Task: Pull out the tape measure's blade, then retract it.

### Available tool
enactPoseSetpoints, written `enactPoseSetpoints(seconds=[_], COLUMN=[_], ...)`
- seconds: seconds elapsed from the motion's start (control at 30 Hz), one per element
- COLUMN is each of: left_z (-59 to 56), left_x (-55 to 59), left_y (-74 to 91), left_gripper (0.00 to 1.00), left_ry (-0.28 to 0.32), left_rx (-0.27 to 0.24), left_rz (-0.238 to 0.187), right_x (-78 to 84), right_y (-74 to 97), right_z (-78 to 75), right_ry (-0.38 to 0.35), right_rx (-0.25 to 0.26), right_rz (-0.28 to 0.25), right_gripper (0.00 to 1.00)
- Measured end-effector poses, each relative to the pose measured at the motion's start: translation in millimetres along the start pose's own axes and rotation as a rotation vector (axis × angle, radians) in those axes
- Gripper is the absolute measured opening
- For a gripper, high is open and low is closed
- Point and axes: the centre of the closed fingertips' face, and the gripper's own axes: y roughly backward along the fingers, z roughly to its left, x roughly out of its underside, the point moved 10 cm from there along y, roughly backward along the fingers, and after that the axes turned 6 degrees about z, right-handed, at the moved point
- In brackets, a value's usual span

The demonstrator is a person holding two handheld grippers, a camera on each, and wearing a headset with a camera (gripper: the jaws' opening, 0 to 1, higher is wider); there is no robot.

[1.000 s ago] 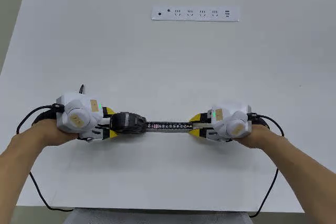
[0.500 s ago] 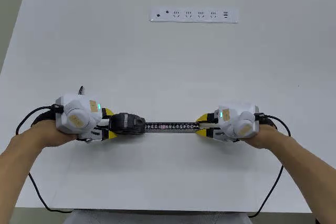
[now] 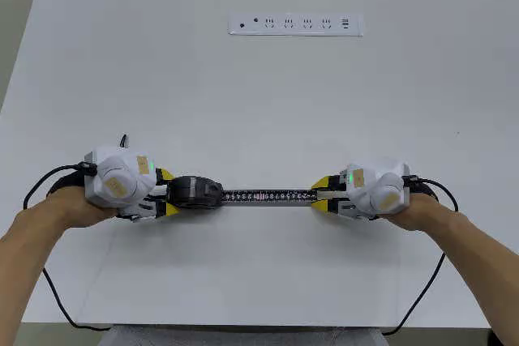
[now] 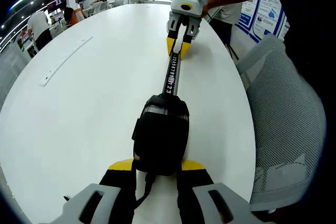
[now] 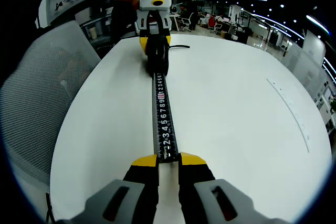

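One tape measure [image 3: 196, 191] was stretched across the near side of a white table [image 3: 243, 103]. Its black case was clamped in the left gripper [image 3: 169, 192], while the tip of its extended blade [image 3: 268, 196] was pinched in the right gripper [image 3: 322, 194], well apart.

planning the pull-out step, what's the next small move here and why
Probably draw the right tongs a little way to the person's right, away from the case. They are shut on the tip of the blade, the left tongs clamp the case, and only a short stretch of blade is out.
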Motion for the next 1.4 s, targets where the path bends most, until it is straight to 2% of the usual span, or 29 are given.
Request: enactPoseSetpoints(seconds=[0.47, 1.4], left_z=[0.7, 0.4], left_x=[-0.7, -1.3], left_y=[-0.5, -0.3], left_gripper=[0.27, 0.27], left_ry=[-0.002, -0.007], left_rx=[0.006, 0.012], left_rz=[0.009, 0.015], right_x=[14.6, 33.5], right_y=[12.2, 28.9], right_z=[-1.7, -1.0], right_ry=[-0.008, -0.019], right_rx=[0.010, 0.029], right_rz=[0.025, 0.057], right_gripper=[0.11, 0.11])
